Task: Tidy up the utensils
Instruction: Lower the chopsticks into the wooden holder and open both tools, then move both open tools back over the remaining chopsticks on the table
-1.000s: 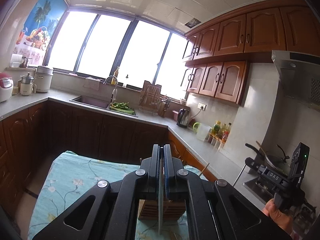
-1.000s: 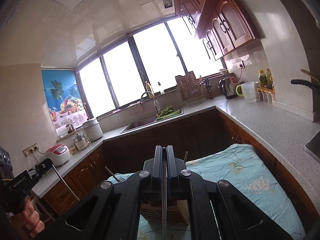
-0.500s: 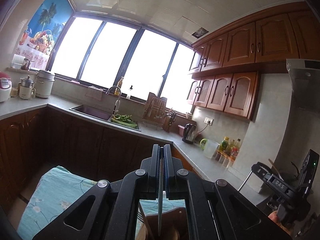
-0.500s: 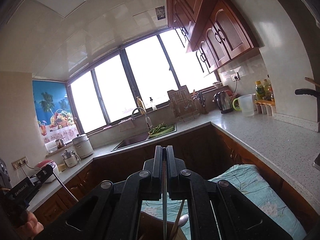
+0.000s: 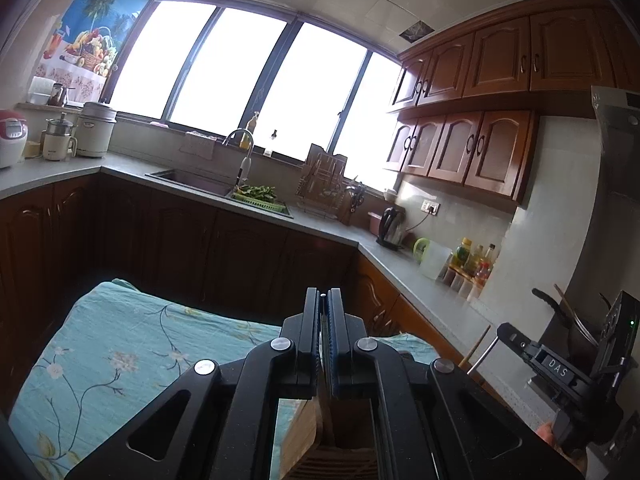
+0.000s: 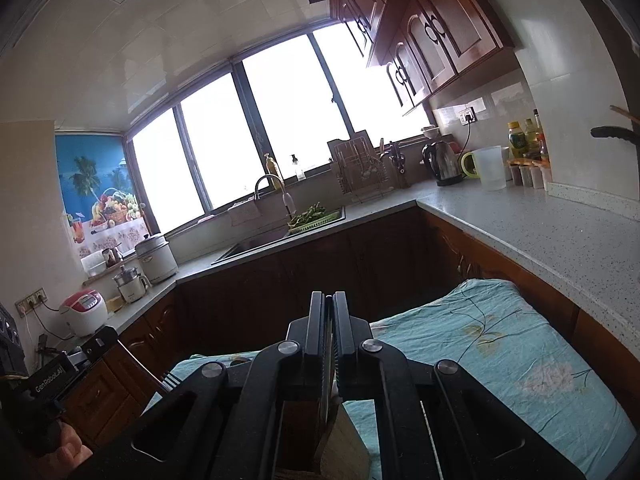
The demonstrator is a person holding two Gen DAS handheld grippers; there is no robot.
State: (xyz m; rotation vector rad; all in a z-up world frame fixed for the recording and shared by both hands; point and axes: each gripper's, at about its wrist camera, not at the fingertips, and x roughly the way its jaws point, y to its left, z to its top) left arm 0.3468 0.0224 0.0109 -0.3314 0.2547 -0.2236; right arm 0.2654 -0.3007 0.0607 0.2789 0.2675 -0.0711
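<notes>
Both claws lower than before, wooden holder now right under them, left claw [image 5: 324, 320] pinched on thin utensil [image 5: 322, 400] hanging into holder [image 5: 304, 436] on floral tabletop [image 5: 100, 360], right claw [image 6: 329, 320] pinched on another utensil [image 6: 329, 360] over same holder.

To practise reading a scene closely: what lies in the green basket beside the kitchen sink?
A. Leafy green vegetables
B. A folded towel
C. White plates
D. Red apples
A: the green basket at the sink's right end holds a heap of leafy green vegetables.
</notes>
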